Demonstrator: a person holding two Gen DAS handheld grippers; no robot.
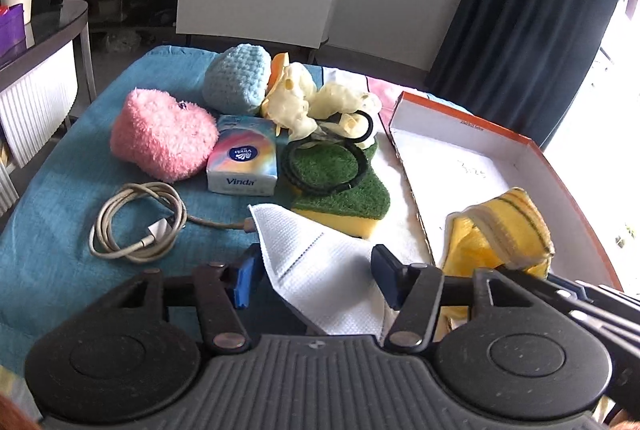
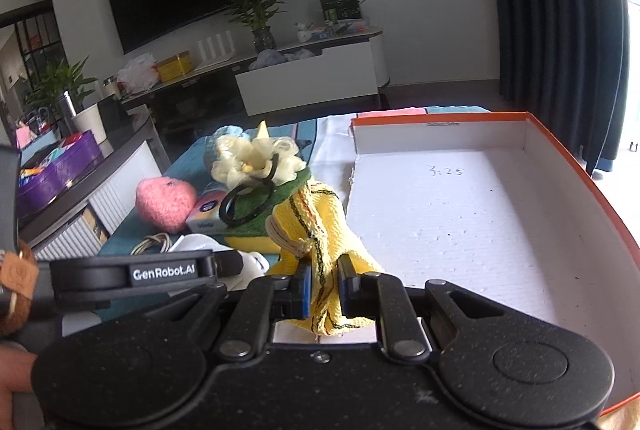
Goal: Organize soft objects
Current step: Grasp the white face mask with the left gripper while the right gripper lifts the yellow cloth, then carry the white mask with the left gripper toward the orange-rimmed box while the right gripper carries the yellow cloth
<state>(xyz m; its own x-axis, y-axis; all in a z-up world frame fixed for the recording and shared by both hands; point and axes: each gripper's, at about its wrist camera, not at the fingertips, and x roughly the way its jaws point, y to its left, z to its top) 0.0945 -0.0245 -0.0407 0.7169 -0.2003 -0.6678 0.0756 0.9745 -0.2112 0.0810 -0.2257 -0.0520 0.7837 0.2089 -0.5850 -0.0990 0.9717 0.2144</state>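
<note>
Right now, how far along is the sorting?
Nothing lies loose in the box yet. The right gripper holds the yellow cloth at its edge. Left gripper is open over the white mask. Pink pouch, blue pouch, sponge remain.

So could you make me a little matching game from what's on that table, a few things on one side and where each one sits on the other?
Things:
1. yellow cloth
2. black hair ties
3. white mask
4. tissue pack

Places:
A. lying on the green sponge
B. between the open left gripper's fingers
C. beside the pink pouch
D. pinched in the right gripper, at the box edge

Pairs: 1-D, 2-A, 3-B, 4-C
</note>
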